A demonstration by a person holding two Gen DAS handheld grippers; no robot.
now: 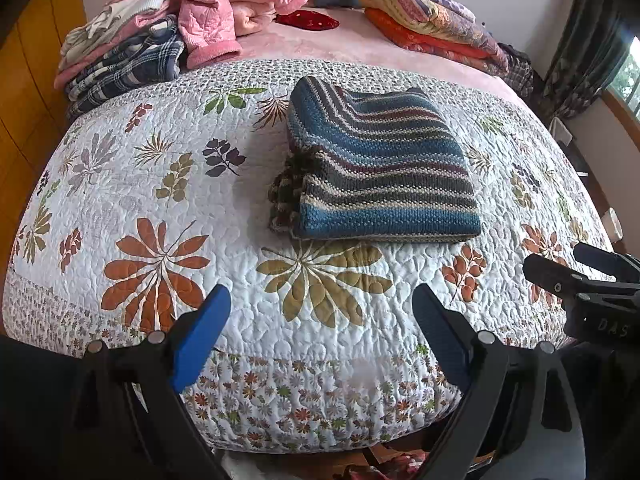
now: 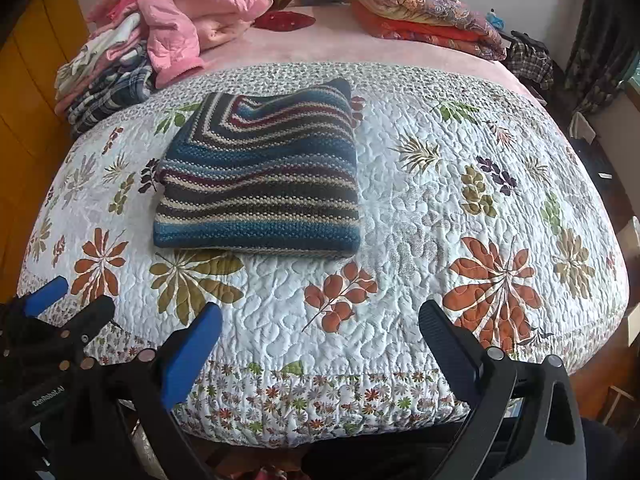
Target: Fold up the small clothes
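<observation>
1. Quilted white bedspread (image 1: pixel 240 208) with printed leaves and flowers, spread over the near part of a bed; pink blanket (image 1: pixel 320 46) beyond it.
2. Striped knit sweater (image 1: pixel 380 168), folded into a compact rectangle, flat on the bedspread; blue, maroon, cream and grey stripes. Right of centre in the left wrist view, left of centre in the right wrist view.
3. Pile of pink quilted garments (image 1: pixel 224 0) on plaid clothes (image 1: pixel 124 68) at the far left corner of the bed.
4. Folded floral quilts (image 1: pixel 432 20), orange and purple, at the far right; red item (image 1: pixel 308 20) on the pink blanket between the piles.
5. Orange-brown wooden panels (image 1: pixel 24 112) at the left; dark curtain (image 1: pixel 580 52) and window (image 1: pixel 628 76) at the right.
6. Left gripper (image 1: pixel 322 344): held over the near edge of the bed, aimed at the sweater, fingers spread wide, nothing between them.
7. Right gripper (image 2: pixel 320 356): alongside at the same edge, fingers likewise wide apart and empty, well short of the sweater.
</observation>
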